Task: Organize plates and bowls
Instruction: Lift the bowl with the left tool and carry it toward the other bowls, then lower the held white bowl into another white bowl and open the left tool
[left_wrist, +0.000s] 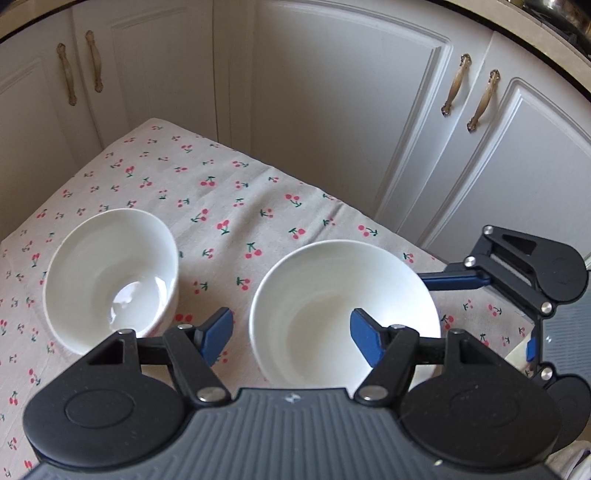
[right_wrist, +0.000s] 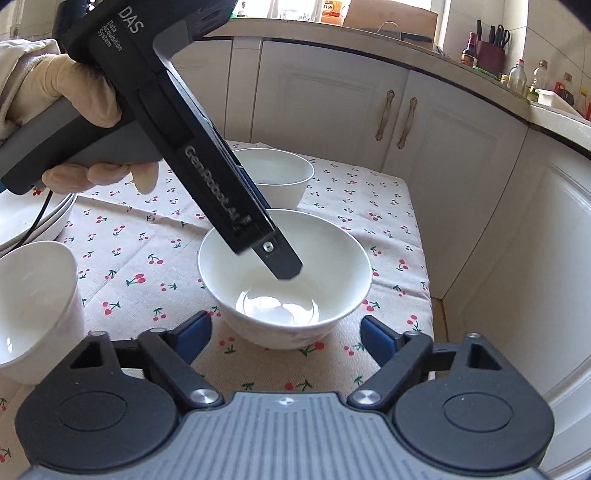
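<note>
Three white bowls sit on a cherry-print tablecloth. In the left wrist view my left gripper (left_wrist: 291, 336) is open over the near rim of the right bowl (left_wrist: 317, 295), one blue finger inside it, one outside. A second bowl (left_wrist: 107, 273) sits to its left. In the right wrist view my right gripper (right_wrist: 286, 338) is open, its fingers either side of the same middle bowl (right_wrist: 328, 258), near its front. The left gripper's body (right_wrist: 207, 162) reaches down into that bowl. A far bowl (right_wrist: 280, 166) and a near-left bowl (right_wrist: 33, 295) also show. Stacked plates (right_wrist: 22, 221) lie at the left.
White cabinet doors (left_wrist: 332, 110) with brass handles stand close behind and to the right of the small table (left_wrist: 236, 192). The table's edges are near the bowls. A counter with bottles and a knife block (right_wrist: 487, 51) runs along the back right. The right gripper shows in the left wrist view (left_wrist: 517, 280).
</note>
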